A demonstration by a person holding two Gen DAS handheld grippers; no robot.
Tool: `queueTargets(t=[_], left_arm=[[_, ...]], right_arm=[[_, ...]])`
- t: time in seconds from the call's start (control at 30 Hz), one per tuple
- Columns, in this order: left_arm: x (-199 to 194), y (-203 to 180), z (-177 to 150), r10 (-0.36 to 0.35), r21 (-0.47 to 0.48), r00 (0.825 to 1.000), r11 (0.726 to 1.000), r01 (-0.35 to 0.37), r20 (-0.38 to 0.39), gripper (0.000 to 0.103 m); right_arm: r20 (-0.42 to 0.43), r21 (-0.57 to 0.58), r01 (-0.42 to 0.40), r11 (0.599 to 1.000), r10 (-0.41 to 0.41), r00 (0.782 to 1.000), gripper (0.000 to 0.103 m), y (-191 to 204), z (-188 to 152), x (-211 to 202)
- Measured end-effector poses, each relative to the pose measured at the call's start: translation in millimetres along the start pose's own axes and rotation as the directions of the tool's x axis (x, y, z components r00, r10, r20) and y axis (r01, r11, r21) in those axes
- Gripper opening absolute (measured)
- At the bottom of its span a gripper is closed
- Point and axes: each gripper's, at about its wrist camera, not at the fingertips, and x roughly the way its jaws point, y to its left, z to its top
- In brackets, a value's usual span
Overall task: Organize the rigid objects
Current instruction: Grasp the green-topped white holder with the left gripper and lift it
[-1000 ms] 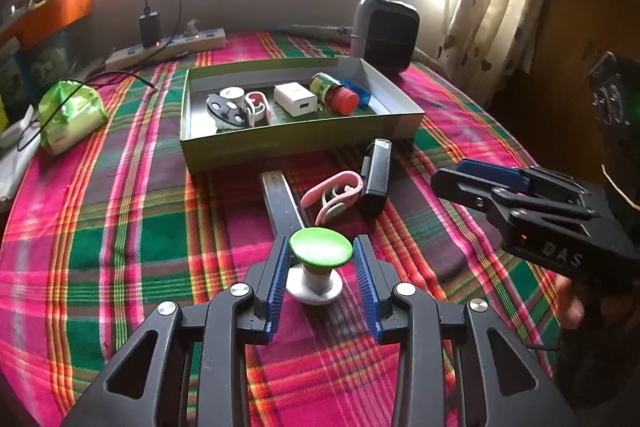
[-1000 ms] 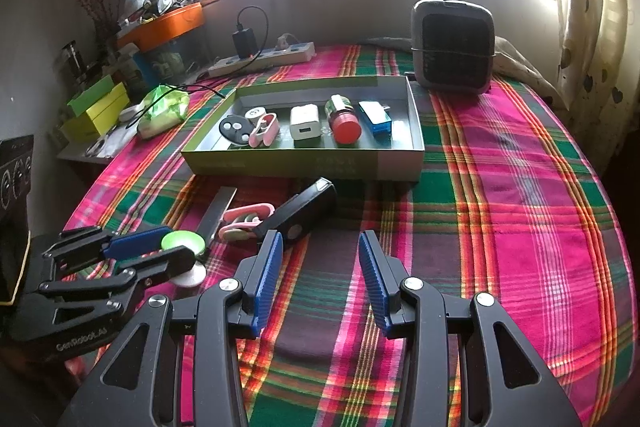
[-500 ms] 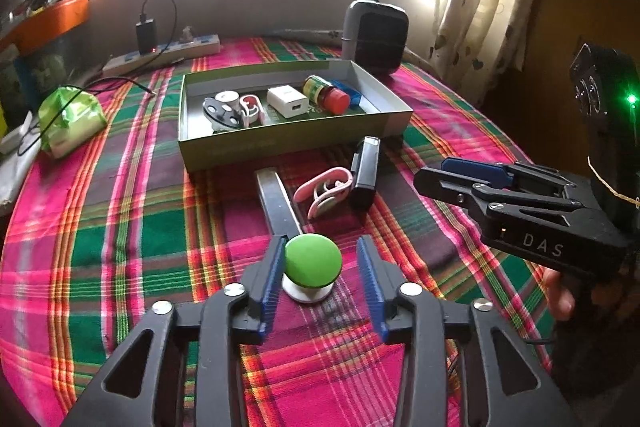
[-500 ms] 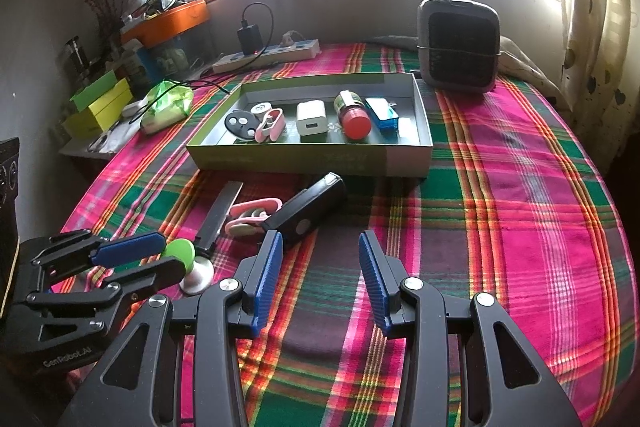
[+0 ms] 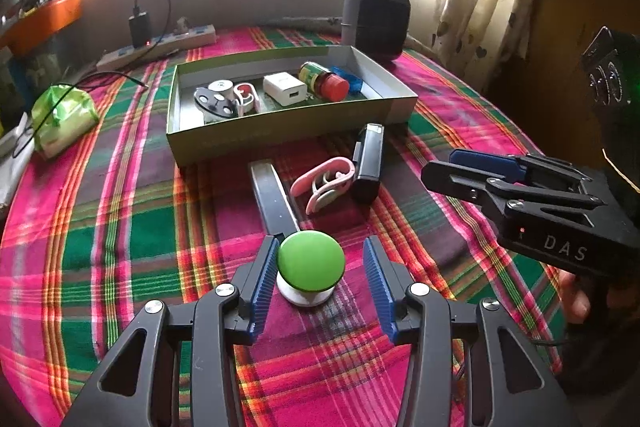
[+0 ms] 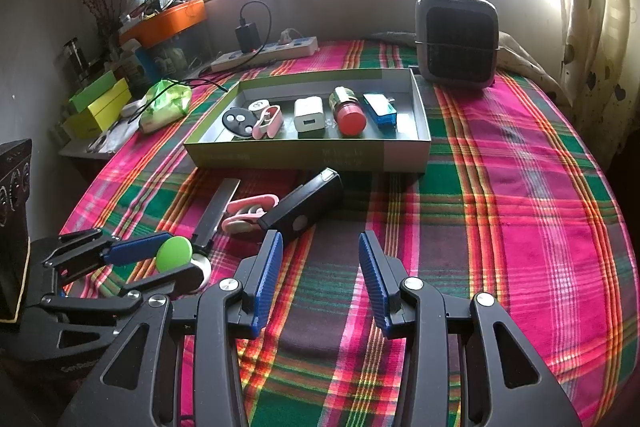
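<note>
Lettering "DAS" marks the right gripper (image 5: 472, 169), whose jaws stand apart, empty. Left gripper (image 5: 320, 267) jaws have just been opening; green-capped knob (image 5: 311, 261) sits on the plaid cloth (image 5: 120, 227) between them, beside the left pad.

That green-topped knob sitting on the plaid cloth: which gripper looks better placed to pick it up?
The left gripper. The green-topped knob already sits between its jaws, which have just been opening, one pad beside it. The right gripper hovers empty over bare cloth, off to the side.
</note>
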Motion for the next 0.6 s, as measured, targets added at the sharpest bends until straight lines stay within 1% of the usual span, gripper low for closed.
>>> queueTargets(t=[0.1, 0.2, 0.4, 0.5, 0.57, 0.6], left_arm=[[1.2, 0.0, 1.8, 0.013, 0.001, 1.0, 1.0, -0.013, 0.006, 0.043], [1.1, 2.3, 2.2, 0.002, -0.009, 1.0, 1.0, -0.002, 0.008, 0.043], [2.8, 5.5, 0.8, 0.003, -0.02, 1.0, 1.0, -0.003, 0.002, 0.041], [3.7, 5.8, 0.4, -0.001, -0.019, 1.0, 1.0, 0.001, -0.002, 0.037], [3.7, 6.0, -0.3, -0.003, -0.02, 1.0, 1.0, 0.003, -0.002, 0.032], [3.5, 6.3, -0.3, -0.004, -0.021, 1.0, 1.0, 0.004, -0.001, 0.032]], right_arm=[[0.0, 0.0, 0.0, 1.0, 0.0, 1.0, 0.041, -0.1, 0.1, 0.1], [-0.002, 0.0, 0.001, 1.0, -0.001, 1.0, 0.041, -0.2, 0.1, 0.5], [-0.006, -0.003, 0.005, 1.0, -0.005, 1.0, 0.041, 0.7, -0.3, 1.2], [-0.007, -0.004, 0.007, 1.0, -0.007, 1.0, 0.041, 1.1, -0.2, 1.5], [-0.008, -0.007, 0.008, 1.0, -0.008, 1.0, 0.041, 1.9, -0.2, 2.1], [-0.009, -0.008, 0.009, 1.0, -0.009, 1.0, 0.041, 2.2, -0.1, 2.3]])
